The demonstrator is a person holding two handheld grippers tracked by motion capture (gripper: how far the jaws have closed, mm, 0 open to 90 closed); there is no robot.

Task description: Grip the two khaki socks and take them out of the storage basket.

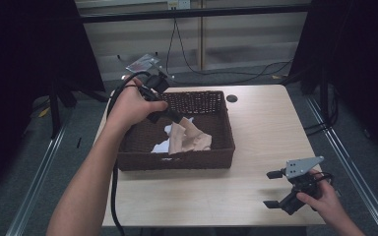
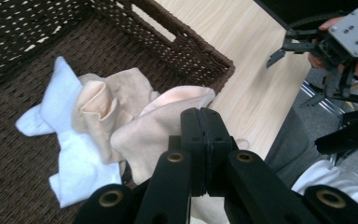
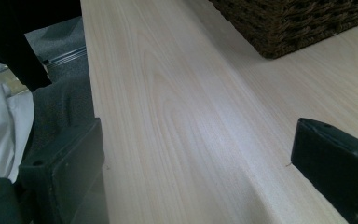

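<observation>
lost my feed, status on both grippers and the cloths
Left gripper shut on beige cloth over dark wicker basket. Right gripper open, idle above pale wood table. Nothing blocking.

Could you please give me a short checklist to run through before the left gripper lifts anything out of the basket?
1. Left gripper shut: ok, jaws meet.
2. Its grip on the beige cloth: cannot tell, the cloth lies behind the tips.
3. White cloth free of the beige one: not ok, they overlap.
4. Right gripper out of the way: ok, open over the table.
5. Basket steady: ok, flat on the table.
</observation>
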